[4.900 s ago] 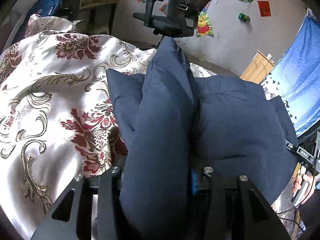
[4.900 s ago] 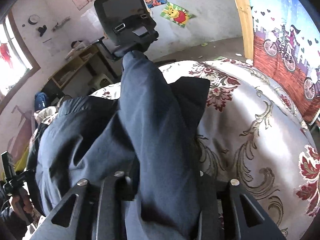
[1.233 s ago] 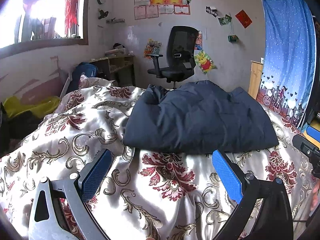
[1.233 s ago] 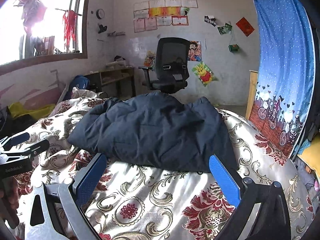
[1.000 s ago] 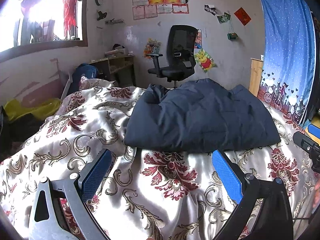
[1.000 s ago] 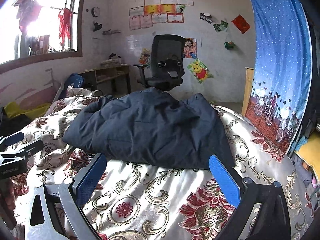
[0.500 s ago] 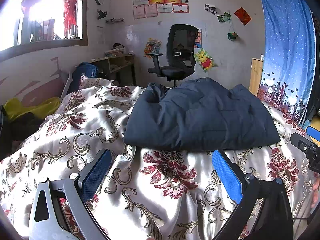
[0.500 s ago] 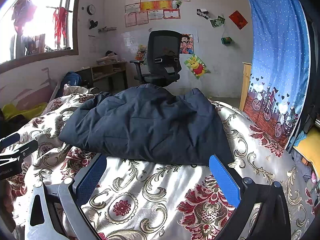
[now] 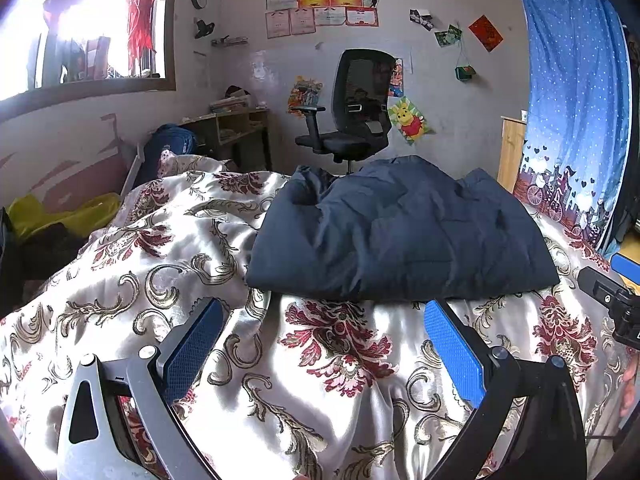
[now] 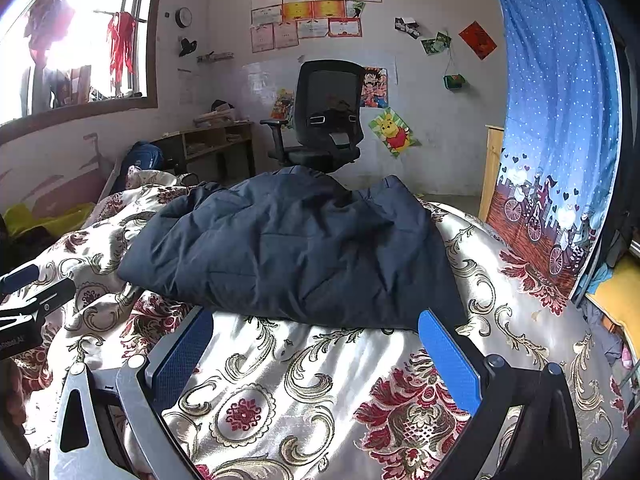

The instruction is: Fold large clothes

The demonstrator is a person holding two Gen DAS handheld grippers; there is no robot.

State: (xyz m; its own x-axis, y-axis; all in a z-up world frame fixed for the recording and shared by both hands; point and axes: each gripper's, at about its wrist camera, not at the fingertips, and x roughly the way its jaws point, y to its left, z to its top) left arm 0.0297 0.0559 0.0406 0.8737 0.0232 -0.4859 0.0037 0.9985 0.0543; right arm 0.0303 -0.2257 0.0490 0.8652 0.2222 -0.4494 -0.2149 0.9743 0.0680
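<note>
A dark navy padded jacket (image 9: 396,232) lies folded into a thick bundle on the floral bedspread (image 9: 320,360); it also shows in the right wrist view (image 10: 296,248). My left gripper (image 9: 324,316) is open and empty, held above the bedspread just short of the jacket's near edge. My right gripper (image 10: 316,324) is open and empty, also just short of the jacket. The right gripper's tip shows at the right edge of the left wrist view (image 9: 612,292). The left gripper's tip shows at the left edge of the right wrist view (image 10: 28,296).
A black office chair (image 9: 356,112) stands beyond the bed by the far wall. A wooden desk (image 9: 236,128) and a blue backpack (image 9: 168,148) are at the back left. A blue curtain (image 10: 560,120) hangs on the right. Yellow cloth (image 9: 60,216) lies at the left.
About five seconds ago both grippers were shut on the jacket's folds. Now both are open and pulled back, and the jacket lies folded. Over the last second the views only drifted slightly.
</note>
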